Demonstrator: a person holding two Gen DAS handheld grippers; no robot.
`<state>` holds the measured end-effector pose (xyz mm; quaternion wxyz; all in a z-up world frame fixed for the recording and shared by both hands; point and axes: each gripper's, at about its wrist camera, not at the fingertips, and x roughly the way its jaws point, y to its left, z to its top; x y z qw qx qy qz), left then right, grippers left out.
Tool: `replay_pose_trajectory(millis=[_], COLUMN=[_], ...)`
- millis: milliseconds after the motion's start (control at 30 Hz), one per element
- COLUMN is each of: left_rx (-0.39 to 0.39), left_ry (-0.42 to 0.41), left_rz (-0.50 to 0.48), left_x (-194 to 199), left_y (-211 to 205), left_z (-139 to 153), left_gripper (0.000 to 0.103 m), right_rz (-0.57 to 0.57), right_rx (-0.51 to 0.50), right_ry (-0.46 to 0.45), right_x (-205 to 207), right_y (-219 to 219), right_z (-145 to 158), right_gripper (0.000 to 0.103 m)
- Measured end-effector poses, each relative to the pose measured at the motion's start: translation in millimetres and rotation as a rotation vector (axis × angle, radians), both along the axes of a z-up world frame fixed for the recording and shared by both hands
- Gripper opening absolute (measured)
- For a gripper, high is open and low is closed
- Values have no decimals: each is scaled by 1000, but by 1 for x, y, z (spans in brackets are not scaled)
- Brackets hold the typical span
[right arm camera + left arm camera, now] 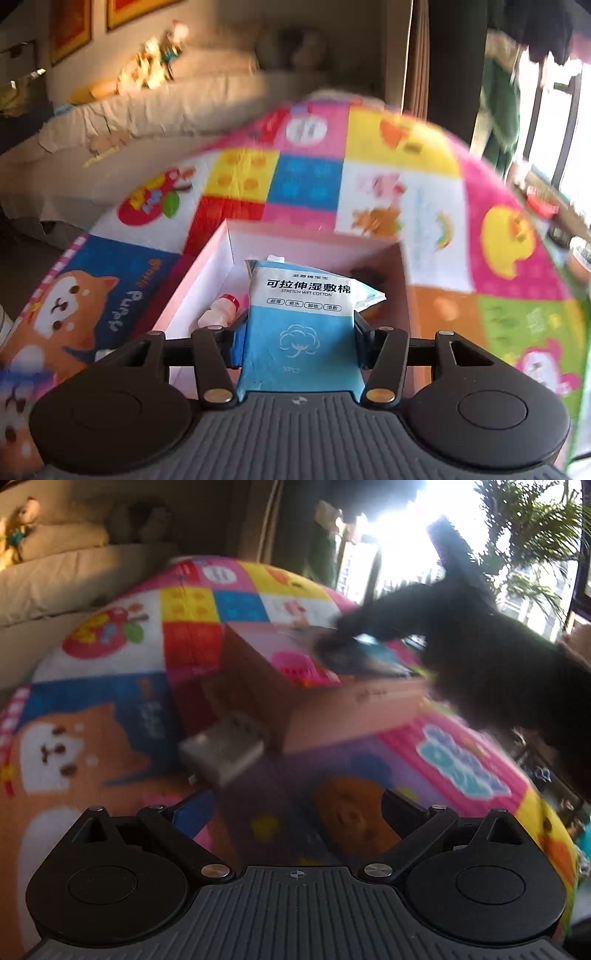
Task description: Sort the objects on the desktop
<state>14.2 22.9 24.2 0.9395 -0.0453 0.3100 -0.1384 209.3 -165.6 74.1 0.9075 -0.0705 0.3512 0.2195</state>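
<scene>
Gripped between my right gripper's (300, 334) fingers is a blue-and-white pack of stretch wet cotton (301, 325), pinched on both sides and held over the open pink box (207, 273). Down in that box, left of the pack, lies a small white bottle with a red cap (218, 312). The box sits on a bright patchwork cartoon mat (406, 147), with a cream sofa (147, 107) beyond it and a window at the right.

On the left wrist view, my left gripper (295, 812) stands wide with nothing between its fingers, over the same mat (110, 701). Ahead and a little left lies a blurred grey-white block (223, 747), just beside the pink box's (332, 709) near corner. My right gripper (480, 657) shows as a dark shape reaching in from the right over the box, blocking its far side, the pack (369, 653) at its tip.
</scene>
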Motion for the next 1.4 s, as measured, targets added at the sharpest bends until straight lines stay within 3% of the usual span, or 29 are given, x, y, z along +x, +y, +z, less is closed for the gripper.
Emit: replay_pose_trajectory(millis=[133,233,333,400,467,567,633,800,933,1000,1167,1233,1400], left_rx=[44,71,112,120,77,18,-3,-91,-108,-120,-159,-169,-152], left_ry=[-43,-79,-99,-102,-96,-95,-97,-68,-39,-19,40,65,78], left_rz=[18,52,86,122,166,260,326,412,444,455,426,405,364], left_x=[-9,-15,-17,-17,-15,-11,-9,-12,-16,-17,-18,-15,-8], left_y=[6,15,24,30,42,64,79,108,116,119,118,113,99], left_z=[3,9,10,12,16,24,27,30,26,23,14,10,6], left_gripper=[101,102,103,103,103,103,103,103,103,103,103,103,103], right_rz=[3,-1,-26,-11,34,153,247,365,367,355,400,431,414], right_rx=[13,63,75,68,46,-22,-63,-138,-80,-53,-13,-11,-11], right_ry=[67,76,-27,-114,-197,-330,-342,-271,-211,-177,-88,-52,46], right_x=[17,12,-7,-26,-48,-92,-118,-149,-140,-132,-136,-145,-165], right_y=[19,15,8,9,17,41,61,106,122,126,124,117,75], right_z=[-21,-18,-1,12,21,24,15,-26,-42,-46,-60,-59,-64], right_gripper=[53,62,76,76,74,45,25,20,20,28,32,27,27])
